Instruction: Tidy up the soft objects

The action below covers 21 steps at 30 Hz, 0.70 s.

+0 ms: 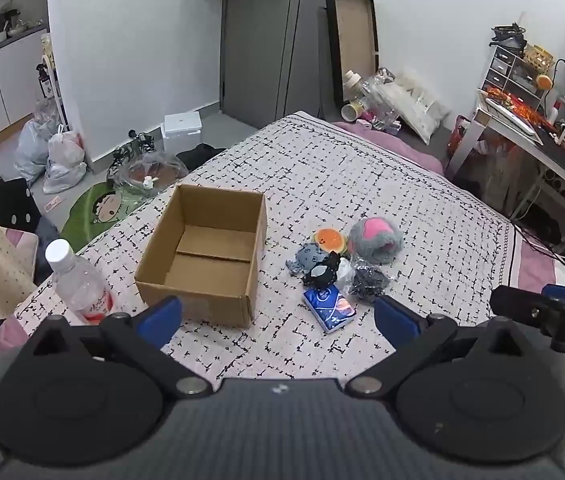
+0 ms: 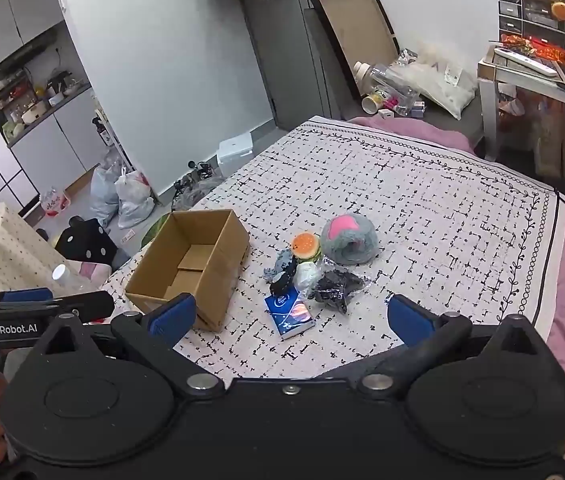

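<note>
An open empty cardboard box [image 1: 202, 256] [image 2: 190, 260] sits on the patterned bed cover. Right of it lies a cluster of soft things: a grey and pink plush [image 1: 376, 240] [image 2: 348, 240], an orange burger toy [image 1: 328, 240] [image 2: 305, 246], a grey-blue plush [image 1: 306, 260], a black toy [image 1: 322, 274] [image 2: 284, 280], a dark item in clear wrap [image 1: 368, 284] [image 2: 334, 286] and a blue tissue pack [image 1: 328, 307] [image 2: 288, 314]. My left gripper [image 1: 278, 318] and right gripper [image 2: 292, 320] are both open and empty, held above the near edge of the bed, short of the cluster.
A plastic water bottle [image 1: 78, 284] stands left of the box near the bed edge. The bed cover [image 1: 362, 168] stretches beyond the cluster. Bags and clutter lie on the floor at left [image 1: 58, 156]. A desk [image 1: 542, 140] stands at right.
</note>
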Each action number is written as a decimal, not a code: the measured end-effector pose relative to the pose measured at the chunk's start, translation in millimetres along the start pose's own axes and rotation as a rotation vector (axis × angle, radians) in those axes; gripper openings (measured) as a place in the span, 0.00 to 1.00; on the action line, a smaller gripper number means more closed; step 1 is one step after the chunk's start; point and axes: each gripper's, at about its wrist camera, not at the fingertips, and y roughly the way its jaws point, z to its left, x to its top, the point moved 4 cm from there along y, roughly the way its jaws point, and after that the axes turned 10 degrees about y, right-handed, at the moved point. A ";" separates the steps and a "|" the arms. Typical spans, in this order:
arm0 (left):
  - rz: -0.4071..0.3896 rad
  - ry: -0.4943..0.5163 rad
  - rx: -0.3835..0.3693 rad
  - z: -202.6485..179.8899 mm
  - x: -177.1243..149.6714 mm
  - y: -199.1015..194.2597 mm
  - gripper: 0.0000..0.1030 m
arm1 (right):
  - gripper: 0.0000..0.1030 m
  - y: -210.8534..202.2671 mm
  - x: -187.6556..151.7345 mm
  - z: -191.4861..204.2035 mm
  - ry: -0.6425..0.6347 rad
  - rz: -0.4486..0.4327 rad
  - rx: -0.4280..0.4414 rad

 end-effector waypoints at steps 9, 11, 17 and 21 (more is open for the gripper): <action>0.002 0.008 -0.011 -5.5 -1.8 0.0 0.99 | 1.00 -3.7 0.1 -0.8 0.009 -0.008 -0.006; 0.001 0.008 -0.009 -5.7 -1.7 0.0 0.99 | 1.00 -4.4 -0.4 0.0 0.002 -0.008 -0.007; -0.005 0.014 -0.011 -8.1 -1.4 -3.0 0.99 | 1.00 -5.1 -0.1 -0.3 0.003 -0.013 -0.012; -0.005 0.017 -0.015 -9.5 -2.4 -3.4 0.99 | 1.00 -2.6 -1.0 -0.6 0.001 -0.011 -0.020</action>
